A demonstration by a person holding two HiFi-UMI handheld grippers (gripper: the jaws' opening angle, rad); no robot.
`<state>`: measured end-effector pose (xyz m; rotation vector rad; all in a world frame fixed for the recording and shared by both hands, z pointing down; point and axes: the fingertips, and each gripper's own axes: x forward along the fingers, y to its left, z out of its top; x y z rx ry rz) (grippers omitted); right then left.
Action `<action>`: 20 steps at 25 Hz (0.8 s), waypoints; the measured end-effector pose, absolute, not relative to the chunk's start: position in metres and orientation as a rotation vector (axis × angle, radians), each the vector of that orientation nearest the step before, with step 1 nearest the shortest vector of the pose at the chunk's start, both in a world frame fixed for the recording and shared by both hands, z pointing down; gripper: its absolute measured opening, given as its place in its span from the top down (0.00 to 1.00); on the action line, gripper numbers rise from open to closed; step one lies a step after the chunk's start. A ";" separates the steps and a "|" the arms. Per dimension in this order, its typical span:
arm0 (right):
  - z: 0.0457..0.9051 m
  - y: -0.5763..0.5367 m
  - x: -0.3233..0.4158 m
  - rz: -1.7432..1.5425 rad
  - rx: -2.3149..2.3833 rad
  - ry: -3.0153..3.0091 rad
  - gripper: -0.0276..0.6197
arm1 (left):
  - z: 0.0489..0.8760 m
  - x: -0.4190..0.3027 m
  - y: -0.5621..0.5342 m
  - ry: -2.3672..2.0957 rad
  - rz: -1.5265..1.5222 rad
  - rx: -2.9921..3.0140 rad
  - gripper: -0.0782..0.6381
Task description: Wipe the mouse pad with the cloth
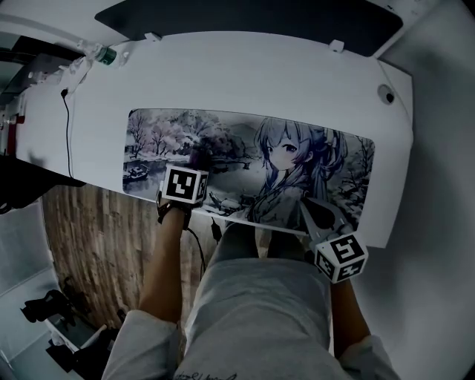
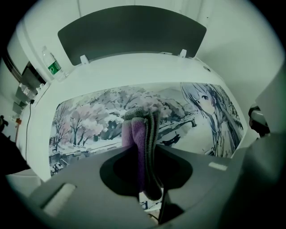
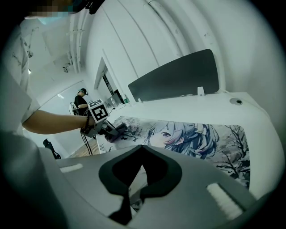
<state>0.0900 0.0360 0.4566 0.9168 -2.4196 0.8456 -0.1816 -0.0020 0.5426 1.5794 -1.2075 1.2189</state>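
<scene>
A long mouse pad [image 1: 312,159] printed with a girl and snowy trees lies along the front of the white desk [image 1: 245,74]. My left gripper [image 1: 194,165] is shut on a folded purple cloth [image 1: 197,157], which it presses on the left half of the pad. In the left gripper view the cloth [image 2: 139,138] stands pinched between the jaws over the printed trees [image 2: 89,120]. My right gripper [image 1: 306,206] hovers at the pad's front right edge, jaws together and empty. The right gripper view shows the pad [image 3: 201,138] and my left gripper [image 3: 117,133].
A water bottle [image 1: 100,53] lies at the desk's back left, with a thin cable [image 1: 68,126] running down from there. A dark panel [image 1: 245,18] stands behind the desk. Wooden floor [image 1: 89,237] lies to the left. A person [image 3: 82,100] stands far off.
</scene>
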 end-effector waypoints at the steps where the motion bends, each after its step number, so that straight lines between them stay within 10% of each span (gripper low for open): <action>1: 0.456 0.036 0.095 0.844 0.920 -2.419 0.95 | 0.543 -0.176 -0.002 -1.206 1.216 1.583 0.75; 20: 0.457 0.048 0.167 0.862 0.969 -2.441 0.95 | 0.544 -0.067 -0.004 -1.139 1.239 1.628 0.75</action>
